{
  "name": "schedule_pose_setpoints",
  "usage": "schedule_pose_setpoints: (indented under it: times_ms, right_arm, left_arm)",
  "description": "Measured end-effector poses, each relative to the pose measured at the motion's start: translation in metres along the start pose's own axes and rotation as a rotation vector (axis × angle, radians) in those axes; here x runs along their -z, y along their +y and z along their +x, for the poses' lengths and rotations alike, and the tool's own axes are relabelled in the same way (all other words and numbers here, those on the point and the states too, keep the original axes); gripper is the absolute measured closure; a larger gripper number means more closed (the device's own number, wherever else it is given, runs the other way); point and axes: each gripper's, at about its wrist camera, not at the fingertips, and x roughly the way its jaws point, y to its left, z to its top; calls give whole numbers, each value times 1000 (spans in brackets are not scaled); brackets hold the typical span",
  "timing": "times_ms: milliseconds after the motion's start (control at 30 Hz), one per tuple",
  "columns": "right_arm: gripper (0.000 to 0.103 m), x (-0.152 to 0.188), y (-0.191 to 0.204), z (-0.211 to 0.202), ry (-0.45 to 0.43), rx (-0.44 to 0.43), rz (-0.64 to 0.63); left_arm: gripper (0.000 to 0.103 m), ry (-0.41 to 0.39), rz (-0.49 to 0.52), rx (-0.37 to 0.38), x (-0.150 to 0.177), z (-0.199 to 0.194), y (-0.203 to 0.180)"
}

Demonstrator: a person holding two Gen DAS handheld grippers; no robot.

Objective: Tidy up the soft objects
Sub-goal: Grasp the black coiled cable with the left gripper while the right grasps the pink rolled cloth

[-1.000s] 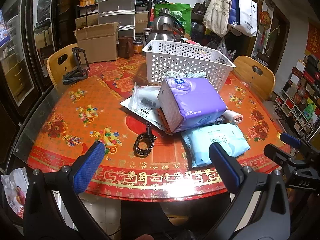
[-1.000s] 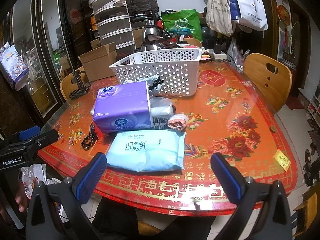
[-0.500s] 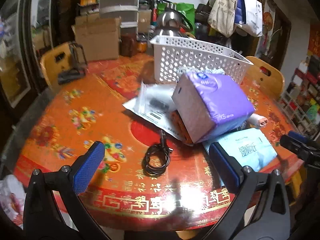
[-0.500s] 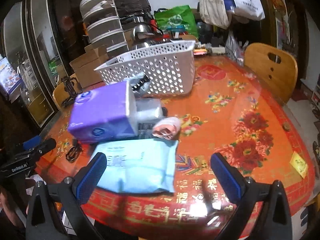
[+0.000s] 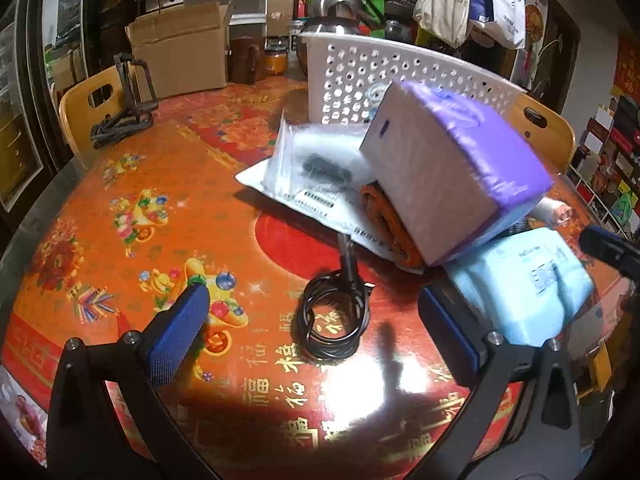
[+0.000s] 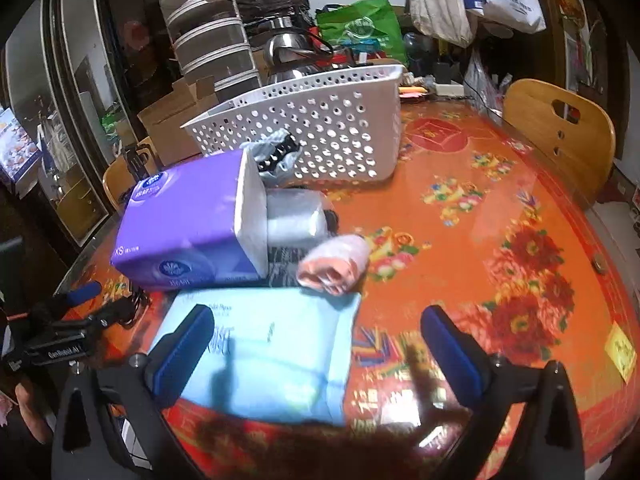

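Note:
A purple tissue pack (image 5: 452,168) (image 6: 188,220) lies tilted on a pile of soft goods before a white perforated basket (image 5: 400,76) (image 6: 320,128). A light blue wet-wipe pack (image 5: 528,280) (image 6: 272,352) lies nearest the table edge. A pink rolled cloth (image 6: 336,264) lies beside it, and an orange cloth (image 5: 384,220) sits under the purple pack. My left gripper (image 5: 312,332) is open above a black coiled cable (image 5: 332,320). My right gripper (image 6: 316,352) is open, low over the blue pack.
A clear plastic bag with a dark item (image 5: 316,168) lies left of the pile. A cardboard box (image 5: 180,52), a black stand (image 5: 128,100), kettle (image 6: 292,60) and wooden chairs (image 6: 560,132) ring the orange round table (image 5: 120,208).
Both grippers have moved forward and down toward the pile. The left one now hangs over the cable and the right one over the blue pack. Both stayed open.

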Motion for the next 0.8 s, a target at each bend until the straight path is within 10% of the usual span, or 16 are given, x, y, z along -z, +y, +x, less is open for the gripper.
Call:
schedule_pose_setpoints:
  times_ms: [467,733,800]
  right_arm:
    - [38,-20,6,34,8,73,-40]
    - [64,-18,-3,42,18,75,-14]
    - [66,-16,-3,40,13,79,-15]
  left_arm:
    - [10,-8,31,-26,15,19,-1]
    - [67,-22,64,2,18,7,-13]
    - [67,-26,71,8,18,6,-15]
